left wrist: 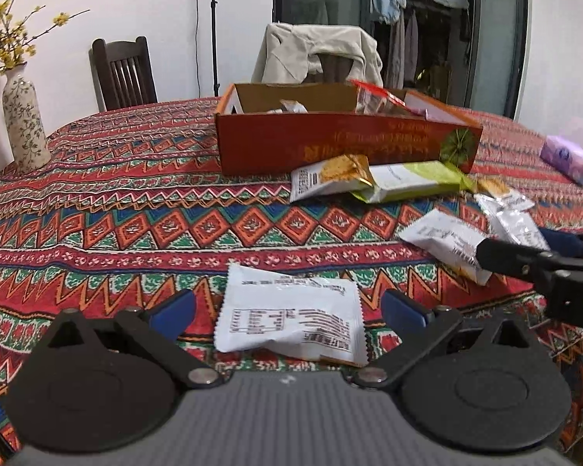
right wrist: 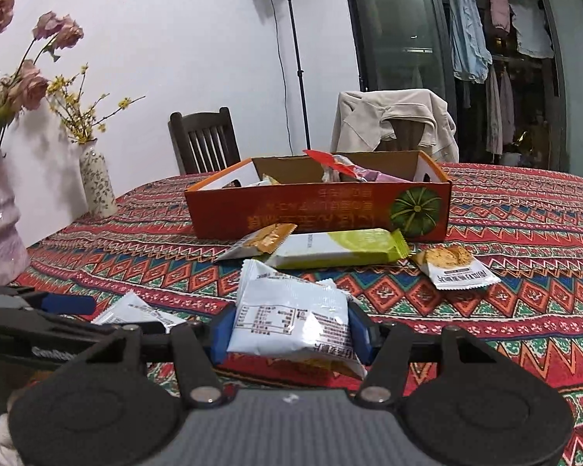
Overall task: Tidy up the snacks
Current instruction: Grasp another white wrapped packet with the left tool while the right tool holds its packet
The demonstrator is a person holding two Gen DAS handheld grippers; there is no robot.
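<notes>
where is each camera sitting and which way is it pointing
Left wrist view: sits on the left tongs, looking along the fingers across the table toward the orange box; its open blue pads flank a white packet lying on the cloth, and the right tongs enter at the right edge.
Right wrist view: sits on the right tongs, facing the same box; its pads clamp a white snack packet, and the left tongs show at the left.
Both share the box, the green wrapper and the draped chair.

Each gripper, left (left wrist: 287,312) and right (right wrist: 291,336), has a ribbed grey body at six o'clock, two black round discs at either side, black link arms with silver screws, and blue finger pads (left wrist: 177,308).
</notes>
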